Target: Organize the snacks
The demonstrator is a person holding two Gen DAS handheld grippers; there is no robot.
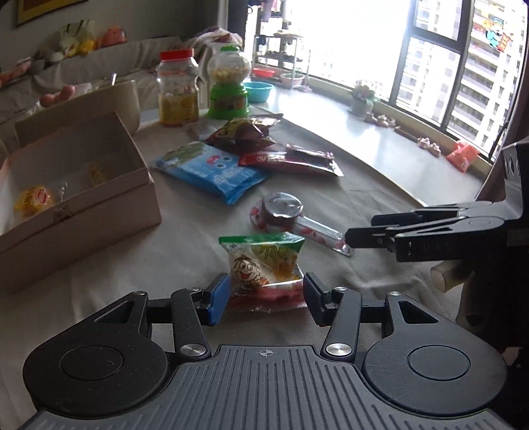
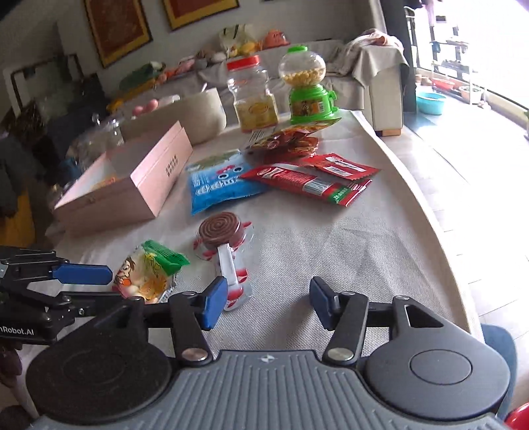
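Left gripper (image 1: 266, 299) spread wide, straddling green packet (image 1: 264, 264), no squeeze | Right gripper (image 2: 267, 302) parted, empty; lollipop (image 2: 220, 231) ahead-left | Advise: centre pads on packet body, clamp gently, lift clear, carry to box (image 1: 82, 185) far left.

Living room — sofa (image 2: 363, 66), framed pictures (image 2: 115, 29).

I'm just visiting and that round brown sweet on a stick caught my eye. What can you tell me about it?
The lollipop is a flat brown disc with a spiral pattern, sealed in a clear glossy wrapper printed with red and white shapes. Its white stick points toward the right gripper. It lies flat on the grey tablecloth, between the blue packet and the green-topped snack bag. Nothing grips it; both fingers stand apart.
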